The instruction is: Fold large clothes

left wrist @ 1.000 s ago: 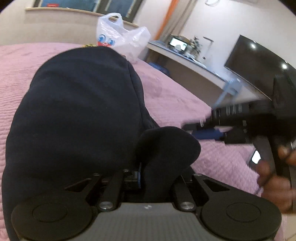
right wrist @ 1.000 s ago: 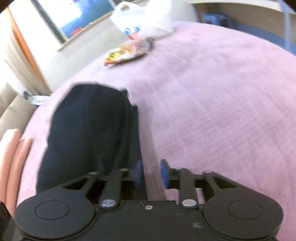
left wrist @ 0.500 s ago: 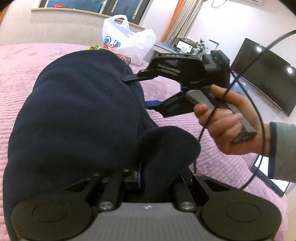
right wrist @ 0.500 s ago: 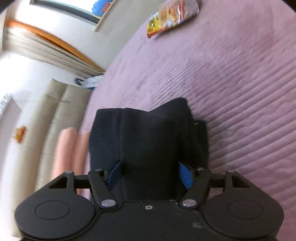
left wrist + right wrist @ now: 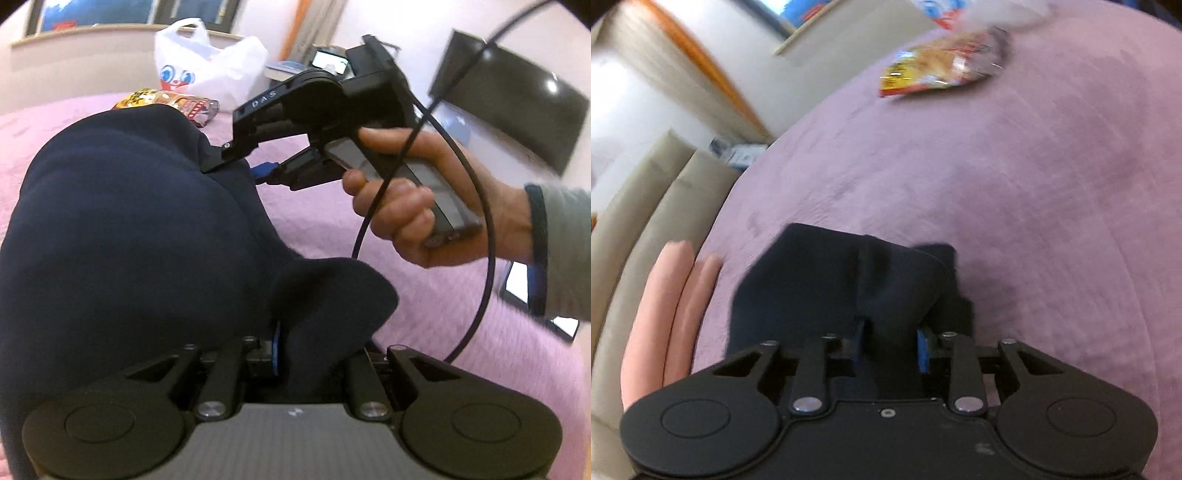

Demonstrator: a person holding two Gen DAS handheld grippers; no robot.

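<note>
A large dark navy garment (image 5: 122, 236) lies bunched on the pink bedspread (image 5: 317, 218). My left gripper (image 5: 314, 354) is shut on a thick fold of it at the near edge. My right gripper (image 5: 890, 349) is shut on another fold of the navy garment (image 5: 831, 280). In the left wrist view the right gripper (image 5: 240, 164), held by a hand, grips the garment's far right edge.
A white plastic bag (image 5: 207, 66) and a snack packet (image 5: 166, 101) lie at the bed's far end; the packet also shows in the right wrist view (image 5: 945, 66). A TV (image 5: 509, 96) and desk stand to the right. Pink pillows (image 5: 672, 314) and a beige headboard (image 5: 639, 206) lie left.
My right gripper swung over from the bare bedspread to the garment's right edge and closed on a fold. My left gripper kept its hold and barely moved.
</note>
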